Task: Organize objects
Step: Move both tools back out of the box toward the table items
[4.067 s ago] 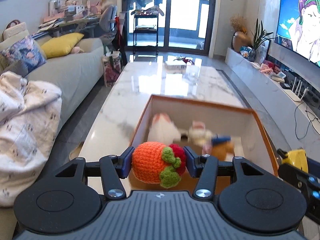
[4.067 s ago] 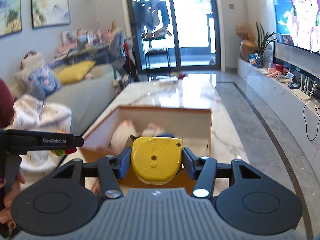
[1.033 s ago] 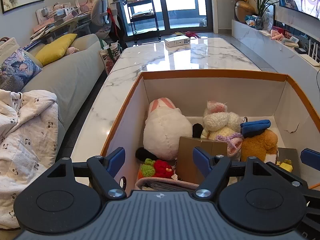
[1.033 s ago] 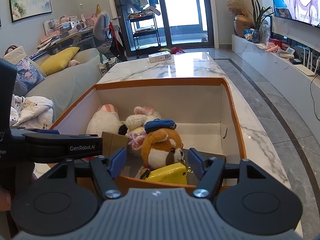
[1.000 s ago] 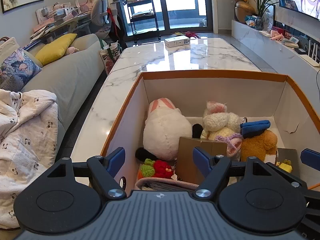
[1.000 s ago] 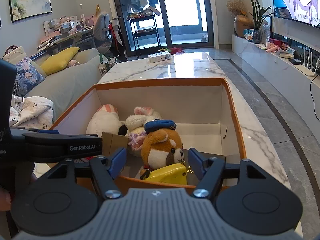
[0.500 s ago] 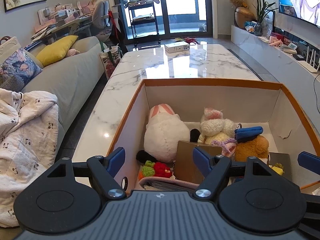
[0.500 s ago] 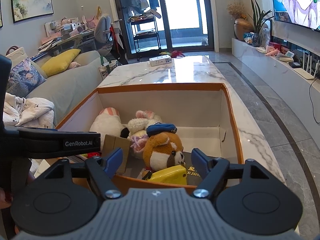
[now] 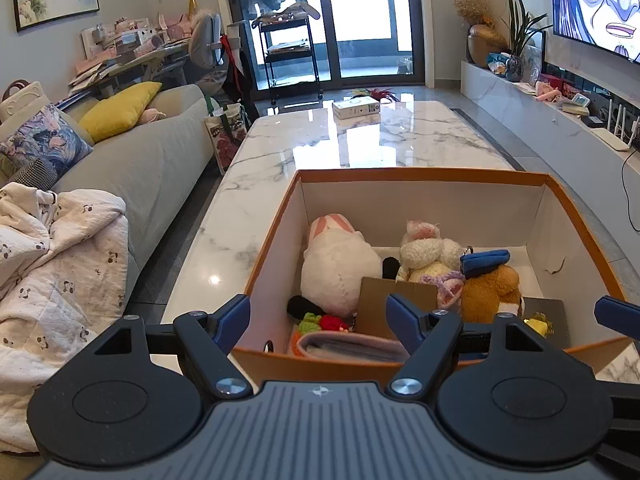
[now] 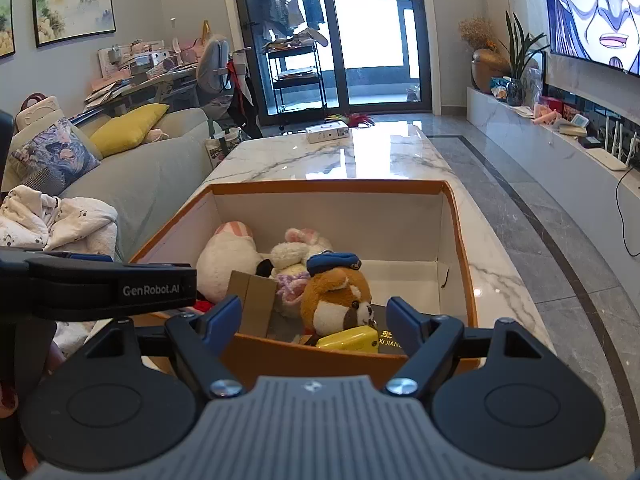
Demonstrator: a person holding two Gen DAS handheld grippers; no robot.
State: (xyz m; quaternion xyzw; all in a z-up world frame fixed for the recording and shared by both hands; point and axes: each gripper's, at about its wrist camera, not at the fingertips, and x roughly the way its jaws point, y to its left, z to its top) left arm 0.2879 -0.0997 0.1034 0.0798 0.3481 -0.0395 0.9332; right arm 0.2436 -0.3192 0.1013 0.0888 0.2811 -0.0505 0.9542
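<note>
An orange-rimmed cardboard box [image 9: 420, 174] [image 10: 328, 187] stands on the marble table. Inside lie a white plush [image 9: 338, 268], a cream bunny plush [image 9: 428, 254], a brown plush with a blue cap [image 10: 334, 294], a small cardboard piece [image 9: 394, 298], the crocheted orange-and-red fruit [image 9: 326, 323] and the yellow tape measure [image 10: 350, 338]. My left gripper [image 9: 318, 316] is open and empty over the box's near edge. My right gripper [image 10: 314, 316] is open and empty just above the tape measure.
A white carton [image 9: 356, 108] lies at the far end of the marble table [image 9: 360, 148]. A grey sofa with cushions and a blanket [image 9: 52, 248] runs along the left. A TV bench [image 9: 560, 128] runs along the right.
Both grippers let go of their loads: the crocheted fruit and the tape measure now lie in the box. Since half a second ago both have drawn back and risen slightly.
</note>
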